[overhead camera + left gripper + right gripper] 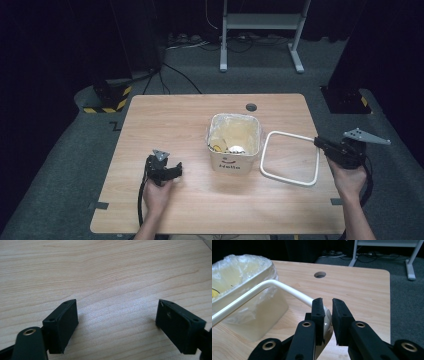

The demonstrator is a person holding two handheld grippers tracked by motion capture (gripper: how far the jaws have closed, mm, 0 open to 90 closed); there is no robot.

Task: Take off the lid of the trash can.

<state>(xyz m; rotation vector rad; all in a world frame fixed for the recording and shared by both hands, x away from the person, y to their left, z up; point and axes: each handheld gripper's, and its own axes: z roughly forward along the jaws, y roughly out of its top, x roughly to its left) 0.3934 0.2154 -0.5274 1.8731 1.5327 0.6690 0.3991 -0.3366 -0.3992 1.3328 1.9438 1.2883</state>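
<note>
From up high, your right claw (320, 143) is clamped on the corner of a white ring frame (290, 158), a rounded-square loop of thin tube that slopes down from the claw to the counter (170, 120). Just past the frame's far side from that claw sits a cream bin (234, 141) with a plastic liner (235, 131) and some scraps inside; they're too small to make out. Your left claw (172, 171) rests well clear of the bin, on bare counter.

Left claw view: the pads stand wide apart with just wood grain (107, 277) between them.

Right claw view: the tube (287, 290) runs out of the closed pads and bends off to the claw's left, over the bin (249, 302). The bite point is mostly hidden by the pads, and the frame's far end is cut off.
</note>
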